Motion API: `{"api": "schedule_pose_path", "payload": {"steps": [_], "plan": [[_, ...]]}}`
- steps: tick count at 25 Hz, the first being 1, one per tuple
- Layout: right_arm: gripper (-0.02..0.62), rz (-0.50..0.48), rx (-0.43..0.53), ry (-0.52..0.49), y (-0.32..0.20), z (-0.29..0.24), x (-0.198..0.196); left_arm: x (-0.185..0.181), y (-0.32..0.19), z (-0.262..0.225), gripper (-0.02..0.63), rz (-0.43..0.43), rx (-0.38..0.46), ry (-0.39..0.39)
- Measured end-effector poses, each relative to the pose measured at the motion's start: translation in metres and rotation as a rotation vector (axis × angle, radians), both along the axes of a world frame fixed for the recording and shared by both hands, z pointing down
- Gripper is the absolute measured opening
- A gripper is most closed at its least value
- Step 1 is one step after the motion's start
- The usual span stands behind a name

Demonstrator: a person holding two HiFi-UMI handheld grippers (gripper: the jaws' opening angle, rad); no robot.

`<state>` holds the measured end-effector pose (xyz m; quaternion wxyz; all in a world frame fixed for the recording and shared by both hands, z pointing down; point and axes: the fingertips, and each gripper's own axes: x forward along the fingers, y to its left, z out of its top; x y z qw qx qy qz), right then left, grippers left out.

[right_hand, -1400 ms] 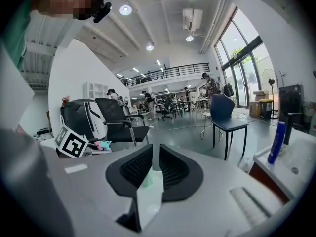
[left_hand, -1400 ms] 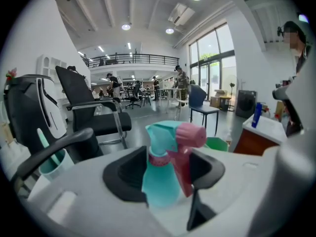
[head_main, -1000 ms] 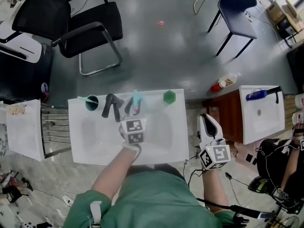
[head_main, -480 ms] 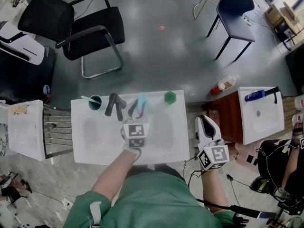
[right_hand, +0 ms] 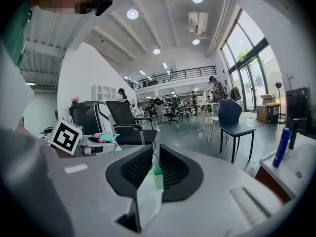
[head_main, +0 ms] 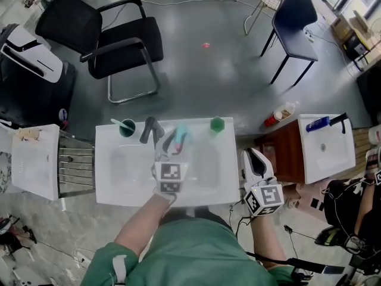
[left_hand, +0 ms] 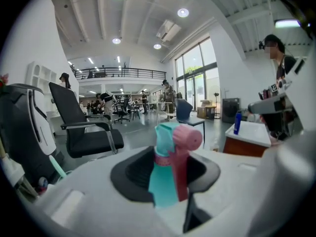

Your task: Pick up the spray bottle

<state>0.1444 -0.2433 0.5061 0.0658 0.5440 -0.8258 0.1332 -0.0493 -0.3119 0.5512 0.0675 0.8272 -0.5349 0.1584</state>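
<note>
The spray bottle (head_main: 179,137), teal with a pink spray head, hangs above the white washbasin table (head_main: 113,189), lifted off it. My left gripper (head_main: 174,142) is shut on it. In the left gripper view the spray bottle (left_hand: 165,179) stands upright between the black pads, its pink head above them. My right gripper (head_main: 252,161) hovers off the table's right edge, holding nothing. In the right gripper view the right gripper (right_hand: 154,169) shows a narrow gap between its pads, and only distant things appear through it.
On the table's far edge stand a green cup with a toothbrush (head_main: 127,127), a black faucet (head_main: 149,130) and a green hexagonal pot (head_main: 217,124). A second white basin (head_main: 324,154) with a blue bottle (head_main: 320,123) lies right, beside a brown cabinet (head_main: 284,151). Chairs (head_main: 122,40) stand beyond.
My left gripper has risen with the spray bottle, lifting it off the table. The right gripper has drifted a little along the table's right edge.
</note>
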Motion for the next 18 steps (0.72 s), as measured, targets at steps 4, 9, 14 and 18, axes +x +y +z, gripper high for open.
{"api": "schedule_pose_path", "payload": {"steps": [4, 9, 14, 18], "plan": [[0.044, -0.017, 0.026, 0.004, 0.01, -0.009, -0.011, 0.0, 0.016, -0.024, 0.13, 0.04, 0.032, 0.034], [0.044, -0.034, 0.062, 0.005, 0.02, -0.028, -0.023, -0.003, 0.035, -0.055, 0.13, 0.084, 0.055, 0.06], [0.044, -0.045, 0.089, 0.011, 0.032, -0.04, -0.03, -0.008, 0.055, -0.083, 0.13, 0.092, 0.106, 0.088], [0.044, -0.049, 0.118, 0.017, 0.039, -0.052, -0.036, -0.012, 0.068, -0.108, 0.13, 0.101, 0.154, 0.1]]}}
